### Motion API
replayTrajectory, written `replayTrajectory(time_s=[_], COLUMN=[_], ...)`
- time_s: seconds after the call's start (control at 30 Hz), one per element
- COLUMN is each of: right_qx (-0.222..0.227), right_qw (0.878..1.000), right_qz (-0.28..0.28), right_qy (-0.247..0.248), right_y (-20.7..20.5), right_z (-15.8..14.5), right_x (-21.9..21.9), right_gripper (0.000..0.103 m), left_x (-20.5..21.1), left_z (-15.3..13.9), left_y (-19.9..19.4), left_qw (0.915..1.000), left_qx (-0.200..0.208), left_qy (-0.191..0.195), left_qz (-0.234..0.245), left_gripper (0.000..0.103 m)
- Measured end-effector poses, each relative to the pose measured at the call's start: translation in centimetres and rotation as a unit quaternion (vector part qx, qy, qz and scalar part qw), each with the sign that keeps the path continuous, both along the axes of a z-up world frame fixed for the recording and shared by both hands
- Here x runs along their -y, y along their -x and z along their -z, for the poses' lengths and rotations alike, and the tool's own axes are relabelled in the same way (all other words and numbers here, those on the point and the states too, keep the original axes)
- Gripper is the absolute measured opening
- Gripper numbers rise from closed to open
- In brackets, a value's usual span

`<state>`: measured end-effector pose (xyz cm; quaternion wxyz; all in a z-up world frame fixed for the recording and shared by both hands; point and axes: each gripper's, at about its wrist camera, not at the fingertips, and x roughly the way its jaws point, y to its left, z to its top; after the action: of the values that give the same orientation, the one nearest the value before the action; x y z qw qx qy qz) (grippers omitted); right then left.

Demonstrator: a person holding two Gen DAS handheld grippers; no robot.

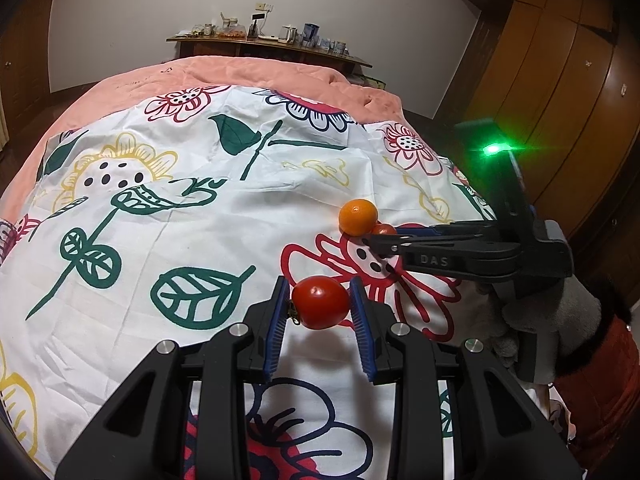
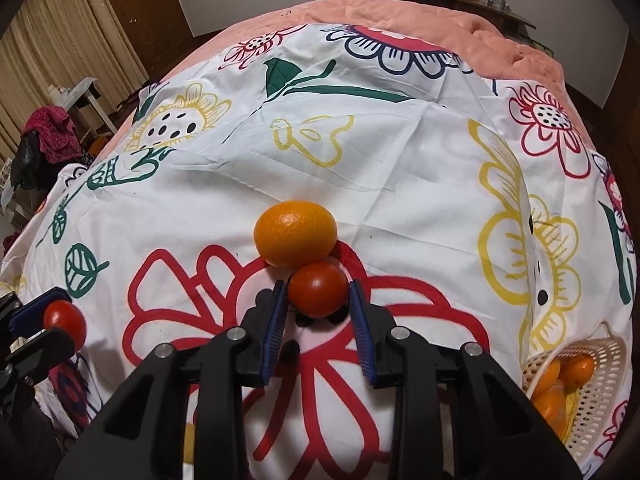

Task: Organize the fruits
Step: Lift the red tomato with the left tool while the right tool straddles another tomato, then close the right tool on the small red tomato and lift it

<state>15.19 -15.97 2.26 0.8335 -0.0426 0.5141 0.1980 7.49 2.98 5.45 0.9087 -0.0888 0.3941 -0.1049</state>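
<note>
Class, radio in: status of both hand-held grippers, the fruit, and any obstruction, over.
Left hand-held gripper shut on a tomato, lifted. Right hand-held gripper shut on second tomato, on the sheet. Orange touching it, just beyond. Basket of oranges at right.

"DAS" on side of right gripper (image 1: pixel 378 245), left-wrist view.

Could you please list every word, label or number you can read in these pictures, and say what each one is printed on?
"DAS": pale letters on the side of the black right hand-held gripper, seen from the left wrist view.
Small items on the brown wooden shelf are too small to read.
</note>
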Motion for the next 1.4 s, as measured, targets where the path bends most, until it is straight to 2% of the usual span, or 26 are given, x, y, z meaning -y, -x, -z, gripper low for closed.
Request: replayTrajectory(time_s=[0.2, 0.43, 0.77, 0.9, 1.17, 1.4], right_qx=[0.009, 0.022, 0.015, 0.018, 0.026, 0.042], right_qw=[1.0, 0.999, 0.998, 0.997, 0.998, 0.999], right_qz=[0.001, -0.024, -0.03, -0.029, -0.018, 0.004], right_qy=[-0.012, 0.024, 0.062, 0.074, 0.053, 0.019], right_y=[0.8, 0.5, -0.9, -0.7, 0.9, 3.1], right_z=[-0.6, -0.3, 0.6, 0.6, -0.3, -1.8], right_x=[0.7, -0.8, -2.1, -2.0, -0.4, 2.6], right_gripper=[0.03, 0.039, 0.04, 0.03, 0.03, 0.03], left_x=[0.7, 0.2, 0.1, 0.1, 0.1, 0.7], left_z=[0.1, 0.0, 0.3, 0.2, 0.2, -0.1], left_y=[0.0, 0.2, 0.2, 0.3, 0.3, 0.3], left_qw=[1.0, 1.0, 1.0, 1.0, 1.0, 1.0], left_qx=[-0.001, 0.001, -0.001, -0.001, -0.001, 0.0], left_qy=[0.0, 0.003, 0.006, 0.006, 0.006, 0.003], left_qz=[0.002, 0.003, 0.003, 0.003, 0.004, 0.009], left_gripper=[0.032, 0.032, 0.032, 0.032, 0.032, 0.032])
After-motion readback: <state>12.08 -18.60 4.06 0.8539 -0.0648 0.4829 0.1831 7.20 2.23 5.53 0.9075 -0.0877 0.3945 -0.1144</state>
